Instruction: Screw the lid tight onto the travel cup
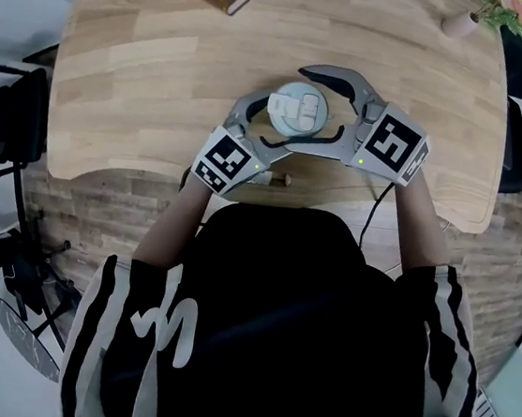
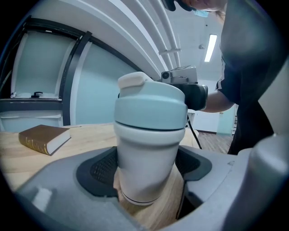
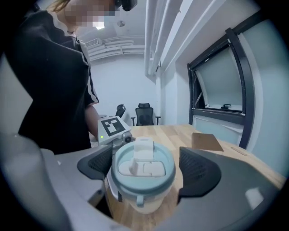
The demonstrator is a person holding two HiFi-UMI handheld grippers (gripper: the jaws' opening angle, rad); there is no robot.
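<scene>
The white travel cup (image 2: 146,171) stands upright near the front edge of the wooden table (image 1: 145,75), its pale blue lid (image 3: 143,168) (white flip tab) on top.

The white travel cup (image 2: 149,151) stands on the wooden table (image 2: 88,137) between the left gripper's (image 2: 149,173) jaws, its pale blue-green lid (image 2: 151,106) on top. The dark ribbed pads (image 2: 101,170) sit on either side of the cup's lower body and seem to touch it, though the right side is hard to read. Just behind the lid is the right gripper (image 2: 187,92), held by a person in dark clothing (image 2: 253,67), and a brown book (image 2: 44,137) lies well apart at the left.
</scene>
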